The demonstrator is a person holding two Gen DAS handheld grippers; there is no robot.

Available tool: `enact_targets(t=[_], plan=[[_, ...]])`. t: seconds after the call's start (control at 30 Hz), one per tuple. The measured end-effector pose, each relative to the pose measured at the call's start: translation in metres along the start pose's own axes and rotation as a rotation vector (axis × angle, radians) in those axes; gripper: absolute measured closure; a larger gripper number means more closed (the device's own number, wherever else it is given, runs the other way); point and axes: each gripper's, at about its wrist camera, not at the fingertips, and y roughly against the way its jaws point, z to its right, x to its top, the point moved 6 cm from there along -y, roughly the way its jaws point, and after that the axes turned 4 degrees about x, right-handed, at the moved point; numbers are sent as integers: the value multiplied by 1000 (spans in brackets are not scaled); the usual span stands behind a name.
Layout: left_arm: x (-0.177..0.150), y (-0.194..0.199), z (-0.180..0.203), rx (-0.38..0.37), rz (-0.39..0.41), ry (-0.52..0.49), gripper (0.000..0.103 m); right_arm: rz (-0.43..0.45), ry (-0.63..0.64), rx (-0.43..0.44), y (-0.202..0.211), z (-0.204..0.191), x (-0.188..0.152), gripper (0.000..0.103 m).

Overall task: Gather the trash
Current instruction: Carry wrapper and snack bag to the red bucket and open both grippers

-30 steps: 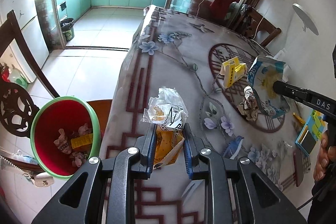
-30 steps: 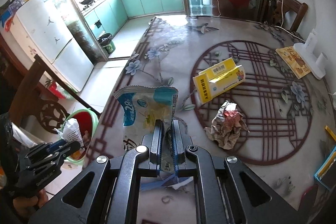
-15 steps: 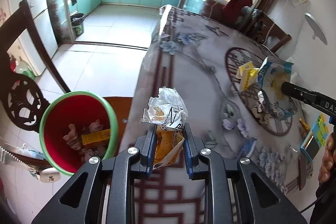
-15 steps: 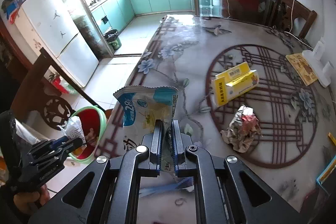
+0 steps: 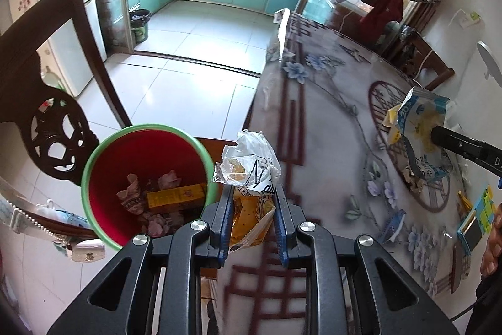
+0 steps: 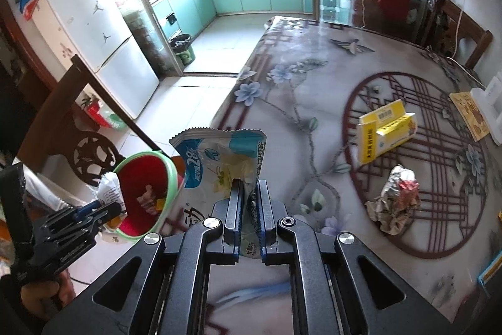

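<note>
The left gripper [image 5: 252,211] has its jaws closed part way on a crumpled white and yellow wrapper [image 5: 249,178]. It hangs at the table [image 5: 320,127] edge, just beside the red bin [image 5: 144,178] but not over it. If the jaws open now, I think the wrapper could hit the green rim and fall on the floor. It is light and puffy, so it could also stick to one jaw.

The right gripper [image 6: 249,203] has its jaws squeezed almost tight on a blue and white snack bag [image 6: 219,162]. The bag is over the table, well apart from the bin. It is floppy and could slip out on the way.

Farther off, a yellow box [image 6: 384,131] and a crumpled paper ball [image 6: 395,200] lie on the table, waiting.

The bottom of each piece of trash hides between the jaws. The words on the bags are too small to read. The bin's near side is cut off behind the left gripper.
</note>
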Motion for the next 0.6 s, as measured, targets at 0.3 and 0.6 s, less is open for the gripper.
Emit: enact_targets(t=[0.3, 0.6], plan=[[1, -2, -43, 35, -2, 44, 83, -14, 29, 31, -17, -35, 5, 95], [7, -8, -90, 85, -5, 99, 83, -34, 64, 78, -36, -75, 9, 95]])
